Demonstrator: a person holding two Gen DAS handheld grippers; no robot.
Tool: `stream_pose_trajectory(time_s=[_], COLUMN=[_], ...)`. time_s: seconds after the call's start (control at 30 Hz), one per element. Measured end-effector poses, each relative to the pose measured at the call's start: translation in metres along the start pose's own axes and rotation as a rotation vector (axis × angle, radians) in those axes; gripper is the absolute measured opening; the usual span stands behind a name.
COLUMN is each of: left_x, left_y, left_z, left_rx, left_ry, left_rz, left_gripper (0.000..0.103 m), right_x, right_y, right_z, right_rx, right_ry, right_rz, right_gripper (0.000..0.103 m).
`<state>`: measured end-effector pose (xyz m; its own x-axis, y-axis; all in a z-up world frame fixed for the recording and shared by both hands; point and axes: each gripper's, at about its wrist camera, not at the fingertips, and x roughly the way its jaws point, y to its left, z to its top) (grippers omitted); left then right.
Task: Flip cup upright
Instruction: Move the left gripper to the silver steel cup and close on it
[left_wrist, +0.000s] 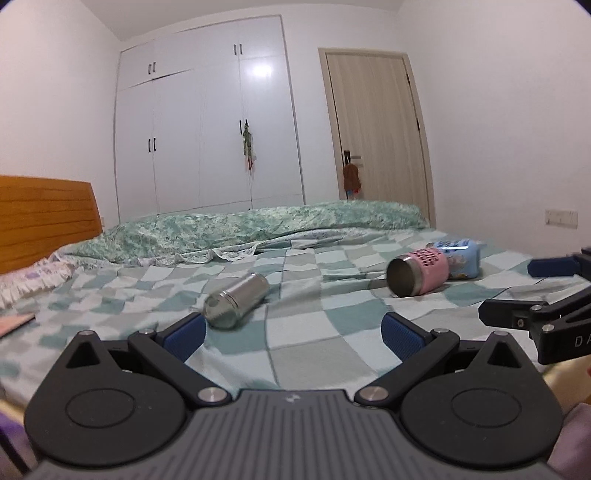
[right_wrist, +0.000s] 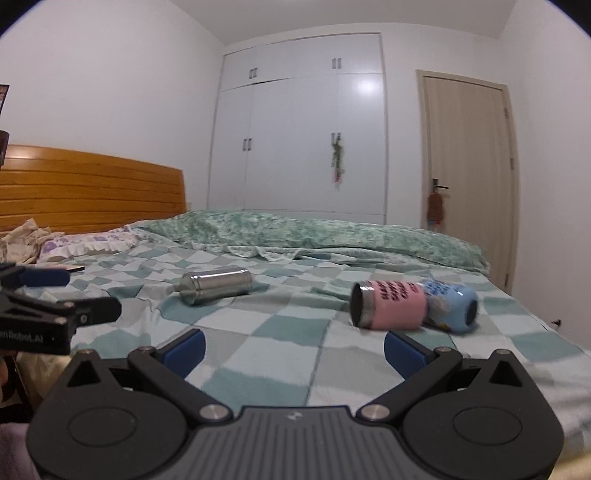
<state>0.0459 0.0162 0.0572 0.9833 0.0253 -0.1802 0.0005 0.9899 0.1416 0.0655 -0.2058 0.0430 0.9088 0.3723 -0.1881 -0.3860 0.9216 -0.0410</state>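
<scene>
Wardrobe (left_wrist: 207, 122): a white built-in unit is seen against the far wall, with a pale wooden door (left_wrist: 376, 125) to its right.
Bed (right_wrist: 280, 332): it is covered by a checked green, grey and white sheet; a wooden headboard (right_wrist: 88, 192) is seen at the left.
Quilt (right_wrist: 314, 232): a green patterned quilt is bunched along the far side of the bed.
Left gripper (left_wrist: 293, 334): the jaws are spread wide and nothing is held; it is kept low over the sheet, with the steel cup just beyond its left pad.
Right gripper (right_wrist: 293, 349): the jaws are likewise spread wide and empty; the pink cup is seen just past its right pad.
Pink cup (right_wrist: 388, 304): it is laid on its side on the sheet, its steel mouth turned toward the cameras, its base touching the blue cup.
Blue cup (right_wrist: 450, 306): it is laid on its side behind the pink one; it appears blurred.
Steel cup (right_wrist: 216, 286): a plain metal cylinder is laid on its side, well apart from the other two.
</scene>
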Motion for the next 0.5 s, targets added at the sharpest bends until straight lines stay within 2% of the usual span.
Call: stream_pose_trajectory(time_s=[0.27,0.5], left_x=[0.057,0.111], left_y=[0.026,0.044], left_z=[0.044,0.071], left_rx=[0.101,0.144], left_ry=[0.068,0.144], left_rz=[0.043,0.064], left_gripper=[0.103,0.103], right_x=[0.072,0.142], right_y=[0.005,0.011], right_z=[0.045,0.078], right_rx=[-0.050,-0.098], right_ry=[0.035,0.075], right_rz=[0.083,0.146], right_gripper=[0.103,0.103])
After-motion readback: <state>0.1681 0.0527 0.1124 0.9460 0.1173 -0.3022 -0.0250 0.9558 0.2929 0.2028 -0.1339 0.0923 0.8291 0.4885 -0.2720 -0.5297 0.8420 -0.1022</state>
